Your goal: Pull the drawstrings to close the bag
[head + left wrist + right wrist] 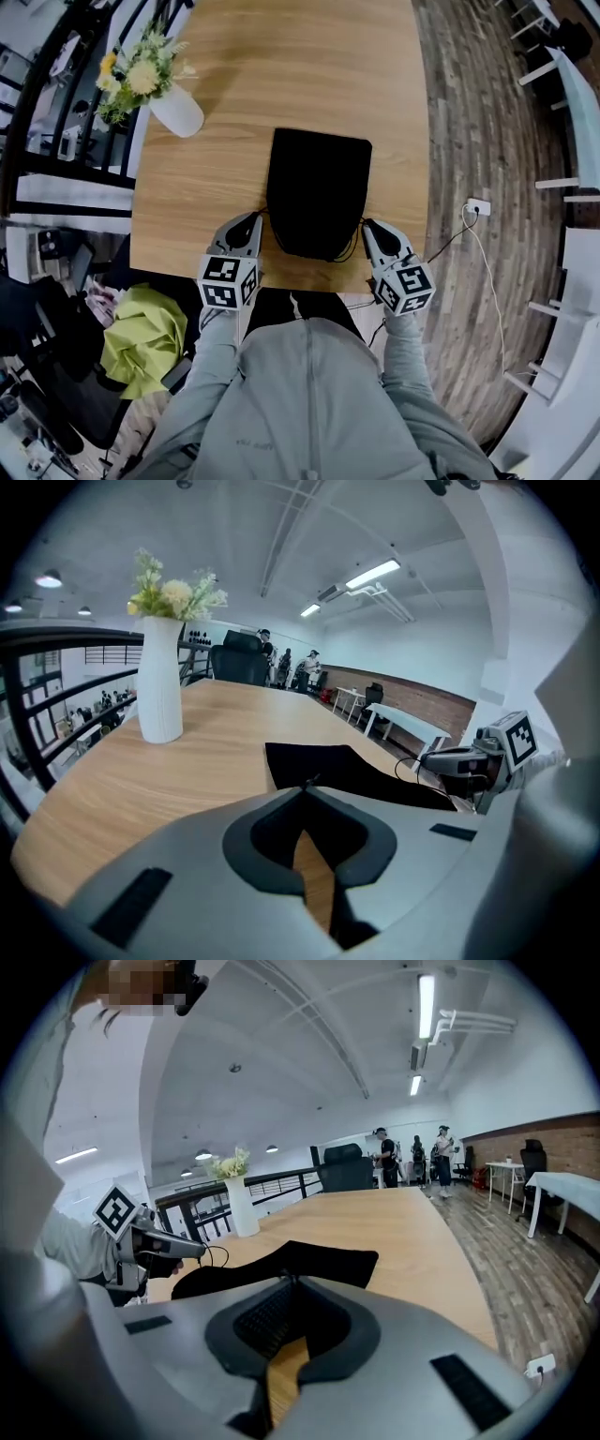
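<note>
Head view: wooden table [309,66], plank floor [473,122]

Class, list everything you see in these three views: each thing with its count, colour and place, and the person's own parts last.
table: one, light wood, centre of the head view
bag: one, black, flat on the table's near half
drawstrings: thin, black, at the bag's near end; count unclear
vase: one, white, upright, table's far left, holding pale yellow flowers
cloth: one, yellow-green, low at left beside the table
socket: one, white, on the floor at right
left gripper: grey, jaws together, bag's near left corner
right gripper: grey, jaws together, bag's near right corner
sleeves: two, grey, bottom
</note>
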A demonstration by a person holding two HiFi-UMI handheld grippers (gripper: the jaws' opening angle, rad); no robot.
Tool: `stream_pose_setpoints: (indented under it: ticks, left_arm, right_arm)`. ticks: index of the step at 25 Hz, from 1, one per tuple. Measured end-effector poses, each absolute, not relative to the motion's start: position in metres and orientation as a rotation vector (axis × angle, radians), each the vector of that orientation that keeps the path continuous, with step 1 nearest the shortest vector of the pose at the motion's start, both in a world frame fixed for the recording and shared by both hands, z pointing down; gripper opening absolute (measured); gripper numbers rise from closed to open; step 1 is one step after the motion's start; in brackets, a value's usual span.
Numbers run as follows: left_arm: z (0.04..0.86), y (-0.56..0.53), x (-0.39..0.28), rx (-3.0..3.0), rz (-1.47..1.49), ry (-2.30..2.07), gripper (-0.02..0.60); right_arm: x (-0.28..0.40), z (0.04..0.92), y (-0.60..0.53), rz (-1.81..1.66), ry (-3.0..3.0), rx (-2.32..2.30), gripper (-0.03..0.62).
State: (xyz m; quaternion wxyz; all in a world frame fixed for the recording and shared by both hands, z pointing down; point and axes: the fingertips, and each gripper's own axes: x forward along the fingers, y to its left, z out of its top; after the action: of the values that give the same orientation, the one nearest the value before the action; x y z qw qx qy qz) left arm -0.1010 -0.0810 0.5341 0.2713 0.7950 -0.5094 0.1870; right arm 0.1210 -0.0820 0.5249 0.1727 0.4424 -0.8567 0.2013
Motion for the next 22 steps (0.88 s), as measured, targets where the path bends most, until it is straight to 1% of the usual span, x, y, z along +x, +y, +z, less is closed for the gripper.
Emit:
stream_pose_setpoints:
  ticks: [8,17,18,19,20,22]
  left_arm:
    - [0.574,-0.074,-0.104,2.038,0.576,-1.353,0.029]
    - [0.596,-0.065,-0.120,1.954,0.636,-1.400,0.033]
    - [0.596,-0.065,-0.121,1.952,0.636,-1.406,0.058]
    - [0.597,-0.066,-0.123,1.949,0.633,-1.412,0.107]
    - [0.597,-0.067,-0.124,1.946,0.631,-1.420,0.134]
    - [0.596,-0.068,-0.127,1.950,0.633,-1.438,0.150]
  right_arm:
    - [0.123,0.574,-0.074,0.692,-2.295,1.248,0.025]
    - [0.135,0.595,-0.064,0.797,-2.196,1.291,0.029]
    - [0.136,0.596,-0.063,0.806,-2.188,1.295,0.041]
    - [0.137,0.596,-0.063,0.818,-2.182,1.297,0.075]
    - [0.137,0.597,-0.063,0.829,-2.177,1.299,0.096]
    - [0.139,0.597,-0.062,0.840,-2.167,1.304,0.116]
